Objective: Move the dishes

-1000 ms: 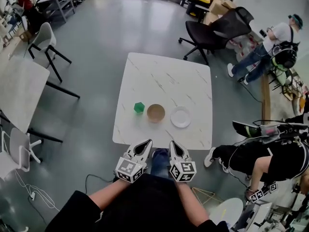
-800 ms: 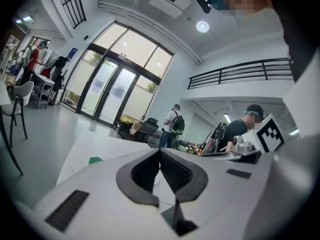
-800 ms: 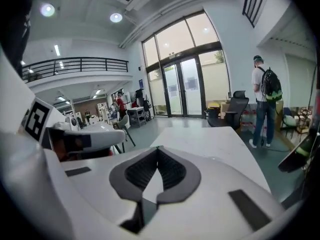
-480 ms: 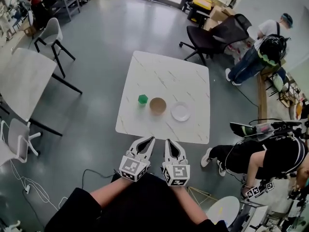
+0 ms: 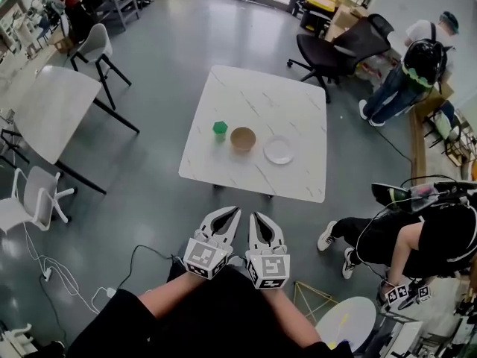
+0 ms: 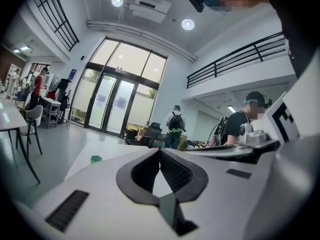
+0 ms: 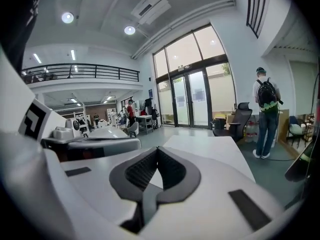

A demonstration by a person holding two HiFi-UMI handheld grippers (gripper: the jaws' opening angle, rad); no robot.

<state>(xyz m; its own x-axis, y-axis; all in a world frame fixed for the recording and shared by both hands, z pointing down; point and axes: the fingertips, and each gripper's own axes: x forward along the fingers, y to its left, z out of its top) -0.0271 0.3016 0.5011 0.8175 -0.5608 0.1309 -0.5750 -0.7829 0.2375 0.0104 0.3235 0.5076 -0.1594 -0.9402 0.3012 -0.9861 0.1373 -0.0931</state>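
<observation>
White marble-patterned square table [image 5: 253, 95] carried three things in a row running roughly parallel to its near edge: a small green faceted block [image 5: 220, 128] at the end towards the left edge, a round tan wooden bowl [image 5: 243, 138] in the middle, and a round white plate [image 5: 278, 151] at the end towards the right edge. None touched its neighbour, and all sat upright in the near half of the top.

Both tools were held close to the person's body, well short of the near edge. The left gripper [image 5: 232, 213] had its jaws pressed together at the tips with nothing between them, and the right gripper [image 5: 253, 216] was the same.

Both dishes lay ahead of the jaws, beyond the near edge and well apart from them. The bowl stood almost in line with both grippers, while the plate lay ahead and off to the right. Being round, neither dish offered a long axis to line up with. By my reading, the right gripper was the nearer to the plate.
</observation>
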